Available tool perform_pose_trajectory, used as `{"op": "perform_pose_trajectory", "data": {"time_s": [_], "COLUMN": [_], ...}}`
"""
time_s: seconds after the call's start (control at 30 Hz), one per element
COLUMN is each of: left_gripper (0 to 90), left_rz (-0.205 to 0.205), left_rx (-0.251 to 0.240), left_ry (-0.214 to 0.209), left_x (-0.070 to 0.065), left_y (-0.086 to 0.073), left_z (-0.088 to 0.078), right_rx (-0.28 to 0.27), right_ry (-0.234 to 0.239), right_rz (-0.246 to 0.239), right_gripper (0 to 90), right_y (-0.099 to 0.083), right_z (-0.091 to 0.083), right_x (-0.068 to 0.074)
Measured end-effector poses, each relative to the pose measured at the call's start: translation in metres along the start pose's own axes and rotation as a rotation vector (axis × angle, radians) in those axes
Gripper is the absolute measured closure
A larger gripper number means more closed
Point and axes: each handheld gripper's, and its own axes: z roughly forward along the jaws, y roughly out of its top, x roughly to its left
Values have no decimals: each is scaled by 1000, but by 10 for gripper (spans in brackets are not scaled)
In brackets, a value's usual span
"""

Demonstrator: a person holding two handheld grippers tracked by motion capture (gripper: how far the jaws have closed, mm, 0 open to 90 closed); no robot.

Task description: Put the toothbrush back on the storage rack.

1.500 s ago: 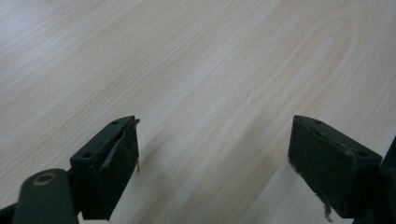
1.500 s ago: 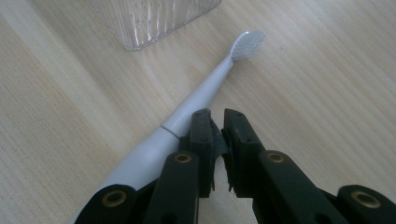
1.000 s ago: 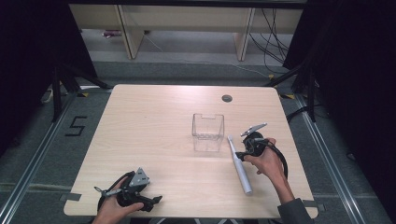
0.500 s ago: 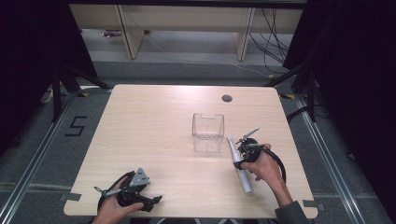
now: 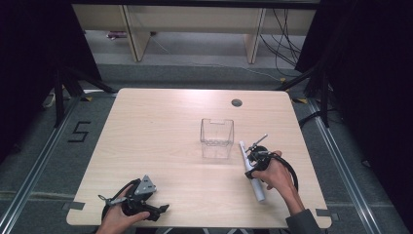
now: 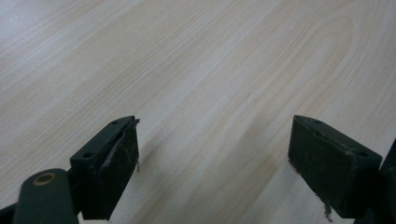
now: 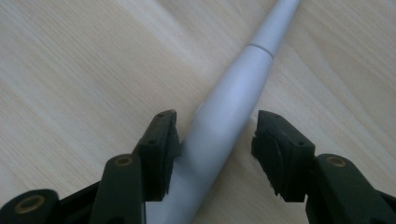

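Observation:
A pale grey, tapered handle point(image 5: 257, 191) lies on the wooden table point(image 5: 160, 131) at the right, pointing toward a clear plastic box point(image 5: 216, 138). My right gripper point(image 5: 253, 163) is lowered over its middle. In the right gripper view the handle point(image 7: 233, 98) runs between the jaws of the right gripper point(image 7: 215, 126). The jaws have just been closing around it; one pad is at its side and a gap remains at the other. My left gripper point(image 5: 158, 210) rests near the table's front left edge. In the left gripper view the left gripper point(image 6: 212, 135) stands wide open over bare wood.
The clear box stands upright near the table's middle, just up and left of the handle's thin end. A round cable hole point(image 5: 236, 103) sits near the far edge. Shelving and cables lie beyond the table.
The right hand has shifted left from beside the handle to over it, and its jaws now straddle the handle. The left hand has stayed where it was.

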Motion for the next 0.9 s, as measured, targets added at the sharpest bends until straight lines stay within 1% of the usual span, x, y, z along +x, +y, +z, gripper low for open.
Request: {"op": "perform_pose_trajectory", "data": {"time_s": [0.03, 0.07, 0.1, 0.13, 0.17, 0.2, 0.23, 0.3, 0.33, 0.4, 0.43, 0.47, 0.5, 0.53, 0.57, 0.6, 0.63, 0.67, 0.7, 0.73, 0.77, 0.8, 0.83, 0.87, 0.9], "left_gripper": [156, 156, 156, 156, 156, 156, 156, 156, 156, 156, 156, 156, 156, 156, 156, 156, 156, 156, 156, 156, 156, 156, 156, 156, 156], "left_rz": [1, 1, 1, 0, 1, 0, 0, 1, 1, 0, 1, 0, 1, 1, 0, 1, 1, 3, 4, 0, 0, 2, 2, 4, 4], "left_rx": [-1, -1, -1, -1, 0, 0, 0, -1, 0, 0, 0, 0, 0, 0, -1, 0, 0, 0, 0, -1, -1, 0, -1, 1, 1], "left_ry": [-1, -1, -1, 0, 0, 0, 0, -1, -1, -2, -2, -2, -2, -2, -1, -2, -2, -4, -12, -3, -3, -3, -3, -5, -3], "left_x": [0, 0, 0, 0, 0, 0, 0, 0, 0, 0, 0, 0, 0, 0, 0, 0, 0, 0, -1, 0, 0, 0, 0, 0, 0], "left_y": [0, 0, 0, 0, 0, 0, 0, 0, 0, 0, 0, 0, 0, 0, 0, 0, 0, 0, 0, 0, 0, 0, 0, 0, 0], "left_z": [0, 0, 0, 0, 0, 0, 0, 0, 0, 0, 0, 0, 0, 0, 0, 0, 0, 0, 0, 0, 0, 0, 0, 0, 0], "right_rx": [9, 9, 25, 25, 33, 32, 48, 55, 74, 78, 78, 85, 106, 112, 112, 125, 140, 163, 163, 184, 184, 186, 192, 208, 215], "right_ry": [4, 4, 9, 9, 21, 14, 12, 15, 20, 22, 24, 27, 24, 27, 27, 30, 35, 41, 41, 31, 31, 34, 33, 32, 30], "right_rz": [-6, -6, 14, 14, 9, -14, 2, 10, 4, 11, 2, 3, -6, 7, 7, 1, 14, 16, 16, 29, 29, 13, 26, 42, 18], "right_gripper": [517, 517, 537, 537, 546, 550, 565, 571, 590, 599, 610, 621, 645, 649, 649, 651, 654, 657, 657, 658, 658, 659, 659, 659, 660], "right_y": [0, 0, -1, -1, -1, -1, -1, -1, -1, 0, 0, 1, 3, 4, 4, 5, 6, 8, 8, 9, 9, 10, 11, 12, 12], "right_z": [0, 0, -1, -1, 0, 1, 2, 3, 4, 4, 4, 5, 4, 5, 5, 4, 5, 4, 4, 4, 4, 5, 5, 4, 4], "right_x": [-3, -3, -4, -4, -6, -7, -8, -8, -10, -11, -12, -12, -13, -12, -12, -14, -14, -16, -16, -16, -16, -18, -17, -15, -17]}}
